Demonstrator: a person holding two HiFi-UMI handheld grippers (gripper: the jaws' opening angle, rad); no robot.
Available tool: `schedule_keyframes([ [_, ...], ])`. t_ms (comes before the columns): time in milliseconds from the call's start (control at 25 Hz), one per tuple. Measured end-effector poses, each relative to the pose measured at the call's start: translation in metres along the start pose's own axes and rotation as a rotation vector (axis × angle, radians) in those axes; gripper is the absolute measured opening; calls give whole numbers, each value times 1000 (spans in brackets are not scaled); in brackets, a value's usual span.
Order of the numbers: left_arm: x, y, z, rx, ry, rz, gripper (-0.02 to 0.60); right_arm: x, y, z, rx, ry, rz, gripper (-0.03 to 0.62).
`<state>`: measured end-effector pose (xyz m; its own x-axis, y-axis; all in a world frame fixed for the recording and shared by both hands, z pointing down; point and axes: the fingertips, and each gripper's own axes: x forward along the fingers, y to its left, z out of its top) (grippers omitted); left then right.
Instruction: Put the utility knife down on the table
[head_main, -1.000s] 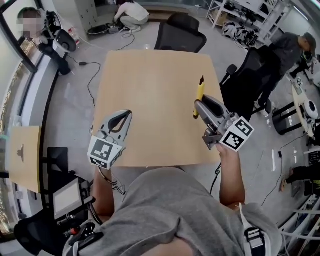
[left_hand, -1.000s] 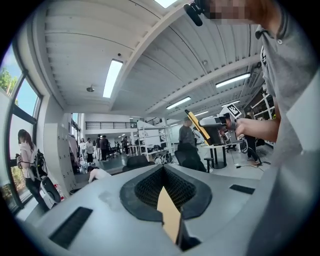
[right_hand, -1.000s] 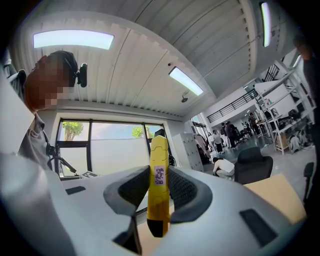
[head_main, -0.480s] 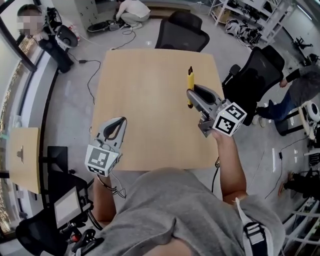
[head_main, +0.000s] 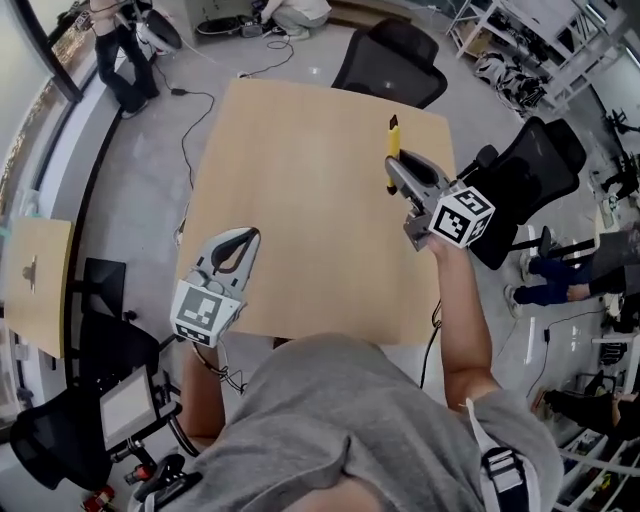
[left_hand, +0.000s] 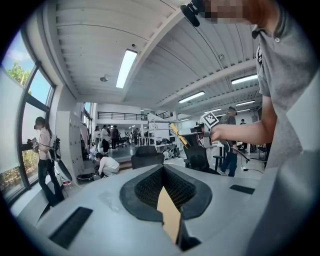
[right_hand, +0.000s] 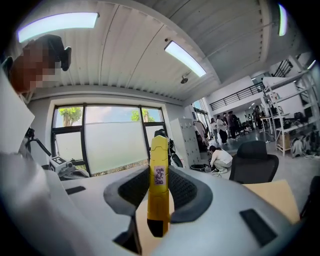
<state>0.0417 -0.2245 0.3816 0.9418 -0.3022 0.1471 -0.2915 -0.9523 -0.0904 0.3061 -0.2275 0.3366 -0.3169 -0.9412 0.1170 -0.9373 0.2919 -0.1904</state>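
The yellow utility knife has a black tip and points away from me over the far right part of the light wooden table. My right gripper is shut on it, and the knife stands upright between the black pads. The knife is held above the tabletop. My left gripper hovers over the table's near left edge. Its jaws meet at the tips with nothing between them. In the left gripper view only a wedge of the table shows through the pads.
Two black office chairs stand at the table's far side and right side. A small wooden side table is at the left. Cables lie on the grey floor. People and shelves stand further back in the room.
My right gripper has carried the knife away from me, toward the table's far right part. The left gripper has shifted only slightly near the front edge.
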Motion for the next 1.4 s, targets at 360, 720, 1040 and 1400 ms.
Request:
schedule_keyframes([
  [360, -13, 15, -11, -52, 56, 25, 3, 56, -21, -10, -26, 138, 20, 118],
  [720, 5, 20, -16, -47, 63, -15, 3, 88, -69, -36, -82, 252, -25, 118],
  [1040, 3, 24, -20, -49, 77, -6, 3, 120, -93, -73, -108, 366, -28, 118],
  [1400, 3, 22, -24, -40, 90, -22, 4, 139, -111, -98, -121, 438, -49, 118],
])
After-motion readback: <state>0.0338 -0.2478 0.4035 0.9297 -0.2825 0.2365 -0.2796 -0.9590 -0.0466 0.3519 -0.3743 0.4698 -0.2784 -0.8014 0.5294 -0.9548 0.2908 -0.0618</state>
